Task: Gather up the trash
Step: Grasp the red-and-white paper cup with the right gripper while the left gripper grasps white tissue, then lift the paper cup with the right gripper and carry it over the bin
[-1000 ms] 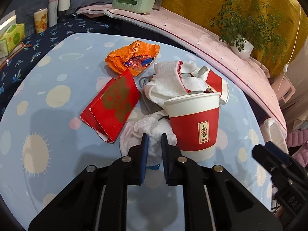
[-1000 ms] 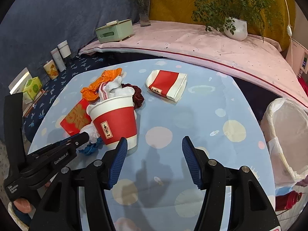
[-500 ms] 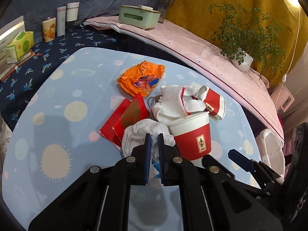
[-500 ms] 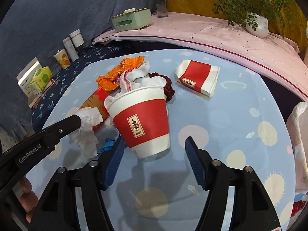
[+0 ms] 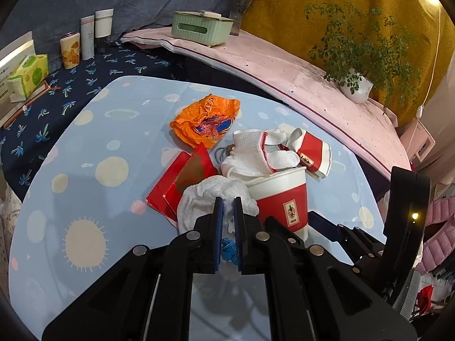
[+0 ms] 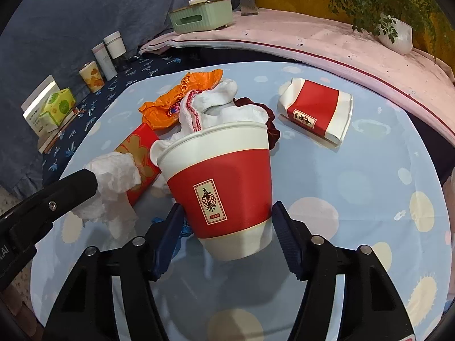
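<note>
left gripper (image 5: 226, 207) pinching tissue wad (image 5: 204, 196) | right gripper (image 6: 227, 221) closing around paper cup (image 6: 224, 182), mouth up

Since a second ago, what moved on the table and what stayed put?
The left gripper lifted the white tissue it pinches off the table. The right gripper moved in until the upright red cup stands between its jaws, which have just been closing. The flattened cup, orange bag and red envelope stayed put.
</note>
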`<control>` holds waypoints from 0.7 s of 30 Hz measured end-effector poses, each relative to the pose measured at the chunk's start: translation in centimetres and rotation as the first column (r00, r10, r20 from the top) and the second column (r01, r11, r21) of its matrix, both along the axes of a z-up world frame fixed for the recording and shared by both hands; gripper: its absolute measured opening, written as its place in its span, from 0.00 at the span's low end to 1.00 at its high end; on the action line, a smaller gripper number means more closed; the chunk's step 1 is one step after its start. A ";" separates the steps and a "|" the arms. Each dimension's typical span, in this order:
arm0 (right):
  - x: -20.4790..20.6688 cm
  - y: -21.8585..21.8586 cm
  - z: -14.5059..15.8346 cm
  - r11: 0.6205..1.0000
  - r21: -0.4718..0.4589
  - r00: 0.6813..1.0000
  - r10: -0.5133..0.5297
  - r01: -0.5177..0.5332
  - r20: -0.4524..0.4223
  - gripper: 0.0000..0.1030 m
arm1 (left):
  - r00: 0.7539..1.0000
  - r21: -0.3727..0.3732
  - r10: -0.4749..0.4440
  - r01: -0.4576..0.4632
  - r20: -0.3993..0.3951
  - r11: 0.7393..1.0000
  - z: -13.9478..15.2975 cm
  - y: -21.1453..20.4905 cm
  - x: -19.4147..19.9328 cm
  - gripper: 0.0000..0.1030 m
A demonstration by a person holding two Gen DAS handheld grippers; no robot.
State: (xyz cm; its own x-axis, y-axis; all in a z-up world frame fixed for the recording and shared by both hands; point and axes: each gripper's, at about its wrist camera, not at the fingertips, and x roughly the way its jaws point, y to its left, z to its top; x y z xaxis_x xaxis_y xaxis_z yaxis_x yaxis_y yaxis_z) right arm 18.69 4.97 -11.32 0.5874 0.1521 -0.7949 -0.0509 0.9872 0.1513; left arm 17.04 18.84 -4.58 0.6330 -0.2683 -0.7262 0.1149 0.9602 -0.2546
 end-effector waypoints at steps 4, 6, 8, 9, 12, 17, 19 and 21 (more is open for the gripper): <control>-0.5 -0.6 0.7 1.000 0.010 1.000 0.003 -0.003 0.015 0.48 | 1.000 -0.001 -0.004 0.004 0.004 1.000 0.5 -0.7 -0.3 0.07; -0.9 -1.2 1.3 1.000 0.026 1.000 0.004 -0.005 0.021 0.15 | 1.000 0.000 -0.012 0.012 0.012 1.000 1.0 -1.3 -0.5 0.07; -1.0 -2.2 1.6 0.999 0.047 1.000 -0.015 0.014 0.010 0.01 | 1.000 0.005 -0.021 0.021 0.022 1.000 1.5 -1.8 -0.7 0.07; -1.0 -2.5 1.7 0.999 0.049 1.000 -0.019 0.019 0.009 0.01 | 0.999 0.007 -0.023 0.023 0.026 1.000 1.7 -2.0 -0.8 0.07; -1.2 -3.3 1.6 0.998 0.059 1.000 -0.015 0.015 -0.005 0.05 | 0.999 0.009 -0.026 0.025 0.033 1.000 2.3 -2.6 -1.1 0.07; -1.8 -3.4 2.3 0.998 0.054 0.999 -0.023 0.021 0.047 0.64 | 1.000 0.012 0.002 -0.002 0.021 1.000 2.0 -2.1 -1.0 0.07; -1.2 -3.1 2.0 0.998 0.060 0.999 -0.009 0.007 0.038 0.66 | 1.000 0.015 0.016 -0.016 0.011 1.000 1.7 -1.6 -0.9 0.07; -0.2 -2.7 1.2 0.998 0.069 1.000 0.005 -0.006 0.013 0.67 | 1.000 0.013 0.026 -0.026 0.005 1.000 1.4 -1.2 -0.8 0.07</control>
